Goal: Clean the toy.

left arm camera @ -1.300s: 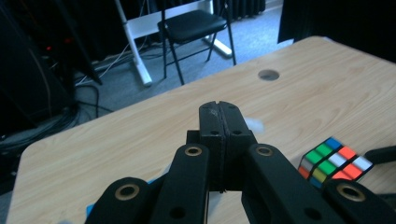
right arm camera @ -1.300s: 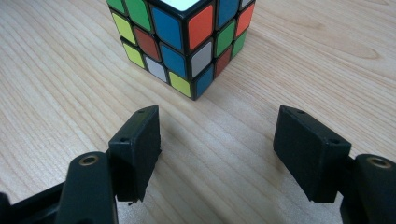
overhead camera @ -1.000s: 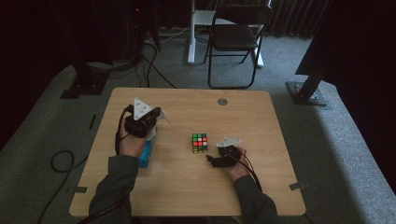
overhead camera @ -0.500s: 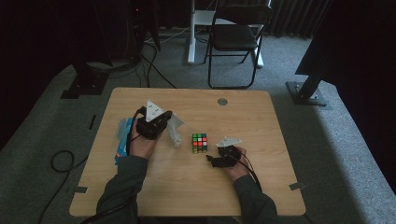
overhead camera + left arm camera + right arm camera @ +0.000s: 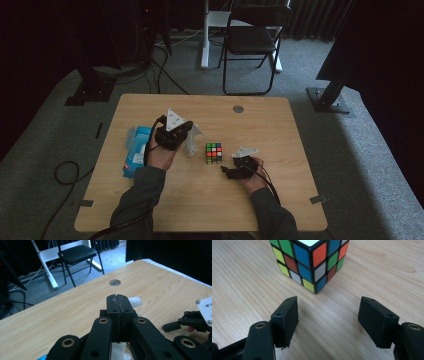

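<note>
A scrambled Rubik's cube [image 5: 214,153] [image 5: 309,260] stands near the middle of the wooden table [image 5: 280,130]. My right gripper [image 5: 227,172] [image 5: 328,310] rests on the table just short of it, open, with bare wood between its jaws. My left gripper [image 5: 186,136] [image 5: 117,298] hovers left of the cube, shut on a white tissue [image 5: 194,141] [image 5: 135,301] that hangs from its tips. A blue tissue pack [image 5: 135,156] lies to the left of that hand. The right gripper [image 5: 190,322] also appears at the right edge of the left gripper view.
A round cable hole [image 5: 238,108] [image 5: 115,282] sits near the table's far edge. A black folding chair [image 5: 252,40] [image 5: 75,252] and a white stand [image 5: 205,35] are on the floor behind the table. Cables lie on the carpet at left.
My left gripper has moved right, from above the tissue pack toward the cube, carrying the white tissue and uncovering the pack. The right gripper and the cube have stayed put.
</note>
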